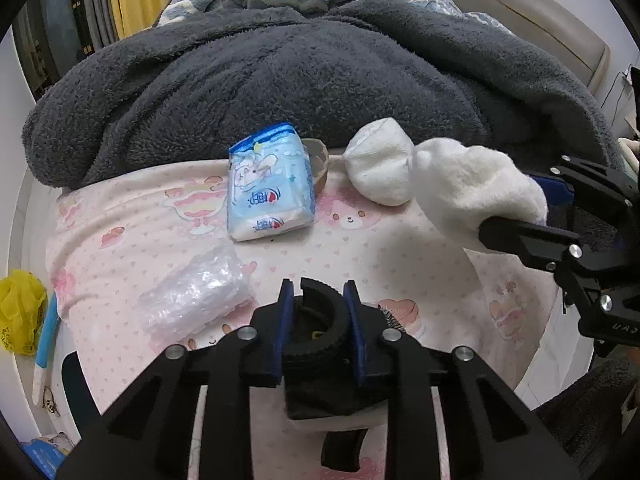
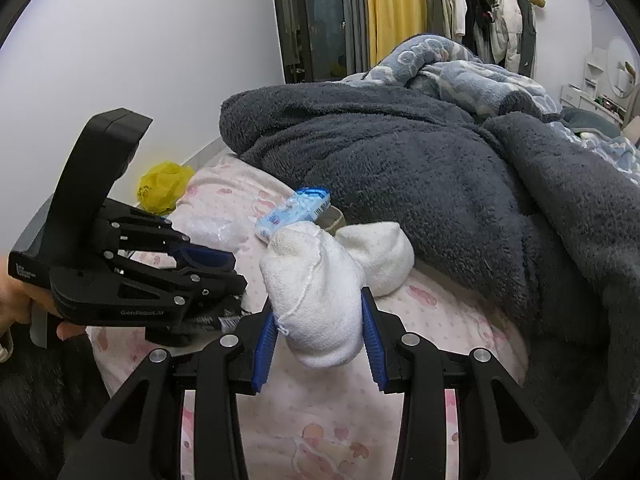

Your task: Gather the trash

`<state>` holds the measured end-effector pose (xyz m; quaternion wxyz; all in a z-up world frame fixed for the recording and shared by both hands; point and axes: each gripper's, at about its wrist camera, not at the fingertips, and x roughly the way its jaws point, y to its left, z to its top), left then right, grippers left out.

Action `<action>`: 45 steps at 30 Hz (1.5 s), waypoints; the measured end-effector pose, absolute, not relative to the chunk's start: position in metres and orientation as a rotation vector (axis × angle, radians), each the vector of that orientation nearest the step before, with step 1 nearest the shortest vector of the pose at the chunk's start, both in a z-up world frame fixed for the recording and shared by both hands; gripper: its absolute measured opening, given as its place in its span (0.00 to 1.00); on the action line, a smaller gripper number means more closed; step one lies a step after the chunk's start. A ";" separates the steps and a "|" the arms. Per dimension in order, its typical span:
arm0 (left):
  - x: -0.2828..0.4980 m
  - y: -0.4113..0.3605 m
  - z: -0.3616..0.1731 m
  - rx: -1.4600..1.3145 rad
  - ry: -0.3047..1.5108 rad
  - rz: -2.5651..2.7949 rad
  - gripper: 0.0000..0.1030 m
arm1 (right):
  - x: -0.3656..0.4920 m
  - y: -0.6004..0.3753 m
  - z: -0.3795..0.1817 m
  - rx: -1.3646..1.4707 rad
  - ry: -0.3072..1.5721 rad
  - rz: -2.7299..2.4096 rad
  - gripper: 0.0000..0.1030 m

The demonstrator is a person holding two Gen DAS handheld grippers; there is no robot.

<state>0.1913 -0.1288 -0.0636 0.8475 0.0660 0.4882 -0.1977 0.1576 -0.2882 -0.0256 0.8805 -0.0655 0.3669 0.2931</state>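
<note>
- The left gripper (image 1: 318,300) has its blue-padded fingers (image 1: 285,320) clamped on a black ribbed half-ring piece (image 1: 320,332), low over the pink cartoon-print bedsheet (image 1: 400,248).
- The right gripper (image 2: 320,336) has its fingers (image 2: 266,344) pressed against both sides of a white sock (image 2: 320,300), held up off the bed; in the left wrist view the same sock (image 1: 476,192) juts from that gripper at the right edge.
- A second white sock, balled (image 1: 380,166), lies on the sheet just beyond the held one, touching the edge of the dark grey fleece blanket (image 1: 300,80).
- A blue tissue pack (image 1: 270,192) lies flat on the sheet left of the balled sock, with a brownish tape roll (image 1: 320,160) partly hidden behind it.
- A crumpled clear plastic wrapper (image 1: 196,296) rests on the sheet, just left of the left gripper.
- A yellow plastic bag (image 1: 20,312) sits beyond the bed's left edge.
- A hand (image 2: 16,300) holds the left gripper's handle.
</note>
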 end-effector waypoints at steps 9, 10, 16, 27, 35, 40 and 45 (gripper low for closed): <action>0.182 -0.114 -0.046 0.098 0.961 -0.424 0.24 | 0.161 -0.279 -0.020 -0.118 0.761 0.602 0.38; 0.181 -0.112 -0.044 0.093 0.957 -0.426 0.24 | 0.162 -0.278 -0.020 -0.114 0.761 0.600 0.38; 0.175 -0.097 -0.038 0.089 0.916 -0.408 0.24 | 0.165 -0.272 -0.015 -0.094 0.754 0.597 0.38; 0.162 -0.051 -0.028 0.071 0.815 -0.317 0.24 | 0.176 -0.242 -0.005 -0.029 0.756 0.623 0.38; 0.152 -0.024 -0.031 0.094 0.788 -0.258 0.24 | 0.179 -0.212 0.001 0.004 0.754 0.666 0.38; 0.145 -0.010 -0.033 0.100 0.777 -0.232 0.24 | 0.180 -0.193 0.004 0.004 0.756 0.683 0.38; 0.138 0.009 -0.031 0.089 0.758 -0.196 0.24 | 0.180 -0.175 0.006 0.005 0.757 0.700 0.38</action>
